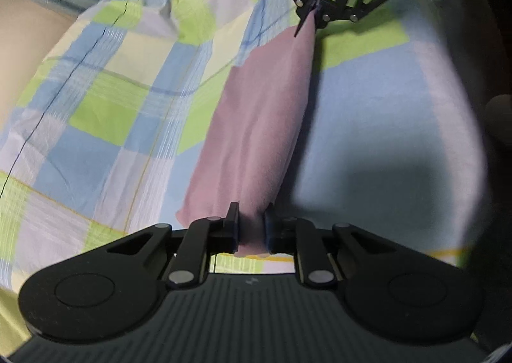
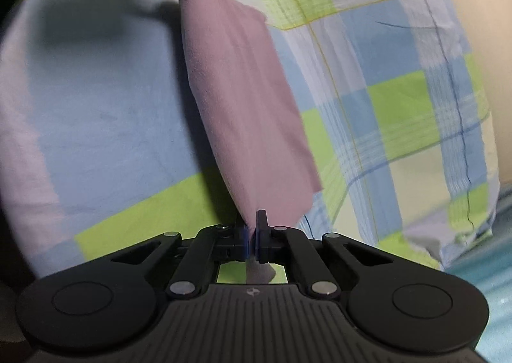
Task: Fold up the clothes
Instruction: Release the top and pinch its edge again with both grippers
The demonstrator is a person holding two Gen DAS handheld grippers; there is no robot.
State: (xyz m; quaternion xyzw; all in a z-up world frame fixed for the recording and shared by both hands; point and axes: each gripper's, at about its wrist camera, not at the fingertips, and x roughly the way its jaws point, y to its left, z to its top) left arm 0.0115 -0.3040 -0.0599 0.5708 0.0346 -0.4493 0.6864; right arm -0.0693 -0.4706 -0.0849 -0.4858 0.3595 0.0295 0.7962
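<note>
Between our two grippers, running from the lower centre to the top of both views, the pink cloth (image 1: 256, 126) hangs stretched above the checked bedsheet (image 1: 105, 97). Our left gripper (image 1: 251, 228) has its fingers pinched narrow on a bunched end of the cloth at the bottom of the left view; our right gripper (image 2: 252, 235) has its fingers pressed almost together on the other end, a short tail of fabric poking out behind them. To do this step well, we judge we should keep both ends level and the tension even, so the hanging part stays flat, then lower it onto the sheet without letting either end slip or the free edge curl under. The cloth is a plain, matt, dusty pink, soft-looking, with gentle lengthwise creases. It seems already doubled, with one free corner jutting toward the right in the right wrist view. Motion blur softens its edges, so we cannot count the layers
</note>
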